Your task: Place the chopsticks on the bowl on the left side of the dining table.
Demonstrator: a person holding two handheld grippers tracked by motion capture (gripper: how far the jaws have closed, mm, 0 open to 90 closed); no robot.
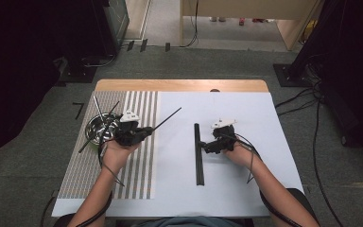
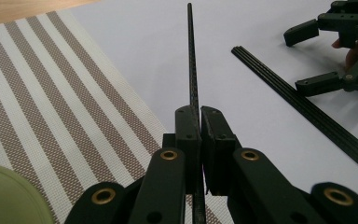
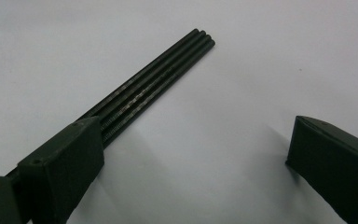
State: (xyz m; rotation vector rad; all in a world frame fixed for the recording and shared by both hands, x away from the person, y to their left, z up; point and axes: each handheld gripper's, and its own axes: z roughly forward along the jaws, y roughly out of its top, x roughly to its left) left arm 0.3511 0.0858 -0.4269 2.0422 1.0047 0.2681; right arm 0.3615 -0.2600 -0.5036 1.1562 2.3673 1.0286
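On the left of the tabletop (image 1: 264,142), over the striped mat (image 1: 142,165): left gripper (image 1: 147,130) clenched on a thin black rod (image 1: 168,117), pads pressed flat against it in the left gripper view (image 2: 199,122). Rod (image 2: 192,56) slanting up and away from the jaws, far tip reaching over the white sheet; near end cut off below the jaws in that view. Trailing part of the rod behind the hand hard to separate from the cable in the high view. Just beside the left hand (image 1: 116,153), a metal bowl (image 1: 94,128) with more thin rods (image 1: 99,111) sticking out of it, partly covered by the gripper body; count not readable.

Near the middle of the white sheet: a bundle of black rods (image 1: 198,153) lying flat, side by side and touching, four ends visible in the right gripper view (image 3: 168,70). Right gripper (image 1: 204,144) just beside the bundle, jaws spread wide and holding nothing. One jaw overlapping the near part of the bundle in the right gripper view; touching or hovering above it not clear. Same gripper seen open at the upper right of the left gripper view (image 2: 324,58), a fingertip of the right hand (image 1: 238,151) half hidden behind it. At the lower left corner of the left gripper view, a blurred pale green shape (image 2: 4,196), cut off and unidentifiable.
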